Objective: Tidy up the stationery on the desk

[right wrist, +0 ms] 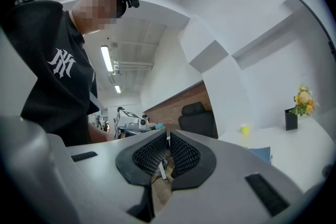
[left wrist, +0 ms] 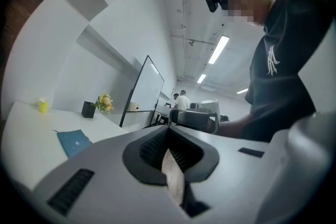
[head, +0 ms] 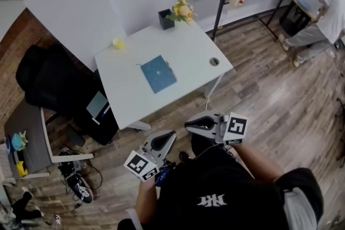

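While the person stands back from the white desk [head: 186, 54], bare wood floor [head: 259, 83] lies open between them. A blue book [head: 158, 74] lies flat near the desk's middle, away from every edge. A black pot [head: 165, 19] at the far edge holds yellow flowers [head: 182, 9]. A small yellow cup [head: 118, 43] sits near the far left corner. The left gripper [head: 172, 134] and right gripper [head: 187, 125] are squeezed closed, holding nothing.

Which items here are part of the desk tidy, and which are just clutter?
Job: blue notebook, black pot, possibly the small yellow object, all on the white desk.
Lying about: flowers, black chair, shoes on the floor, seated person far off.
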Demonstrator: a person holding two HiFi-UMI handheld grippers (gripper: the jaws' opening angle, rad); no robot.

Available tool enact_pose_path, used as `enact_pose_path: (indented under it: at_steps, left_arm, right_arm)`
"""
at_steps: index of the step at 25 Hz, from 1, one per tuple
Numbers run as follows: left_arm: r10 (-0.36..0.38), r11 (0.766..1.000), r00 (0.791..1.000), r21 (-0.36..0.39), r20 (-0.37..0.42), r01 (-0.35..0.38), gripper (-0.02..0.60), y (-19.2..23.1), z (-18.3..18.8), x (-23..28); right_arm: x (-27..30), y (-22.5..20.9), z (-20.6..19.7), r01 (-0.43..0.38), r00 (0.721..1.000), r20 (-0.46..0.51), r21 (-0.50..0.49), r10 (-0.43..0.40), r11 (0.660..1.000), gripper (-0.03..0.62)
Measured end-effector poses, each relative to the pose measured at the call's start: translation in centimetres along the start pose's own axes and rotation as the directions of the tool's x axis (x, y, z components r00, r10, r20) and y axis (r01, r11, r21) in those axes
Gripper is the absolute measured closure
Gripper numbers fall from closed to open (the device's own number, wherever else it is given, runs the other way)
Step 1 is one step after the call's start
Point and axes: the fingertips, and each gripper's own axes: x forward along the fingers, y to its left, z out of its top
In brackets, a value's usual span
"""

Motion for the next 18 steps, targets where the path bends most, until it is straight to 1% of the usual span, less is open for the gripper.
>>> enact_pose_path:
  at_steps: [4,8,10,14,18]
  left_arm:
    - [-0.034,0.999,0.999,-0.015,0.001,0.034,0.578,-1.6,-0.9,-0.6]
    - [-0.056,0.998,0.998,-0.007,0.02,0.056,0.578,-2.5,-0.6,-0.7]
    - [-0.061,0.998,0.998,-0.002,0.03,0.061,0.578,-3.1,-0.2,-0.8]
    - [-0.041,0.999,0.999,0.015,0.023,0.04,0.578,-3.4,0.5,-0.3]
    - [-0.001,1.0,1.0,0.017,0.01,0.001,0.578,-3.2,1.0,0.2]
  right_arm:
    - [-0.4,2.1,-1.1,0.005,0.999,-0.032,-0.01,-0.005,1.0,0.546]
    - [-0.8,2.9,-0.6,0.01,1.0,-0.012,-0.019,-0.01,1.0,0.546]
    - [-1.0,3.2,-0.4,-0.003,1.0,-0.013,-0.022,0.003,1.0,0.546]
    - [-1.5,3.0,0.6,-0.01,1.0,0.004,-0.032,0.01,0.999,0.548]
    - [-2.0,2.8,2.0,-0.031,0.999,0.02,-0.045,0.032,0.999,0.548]
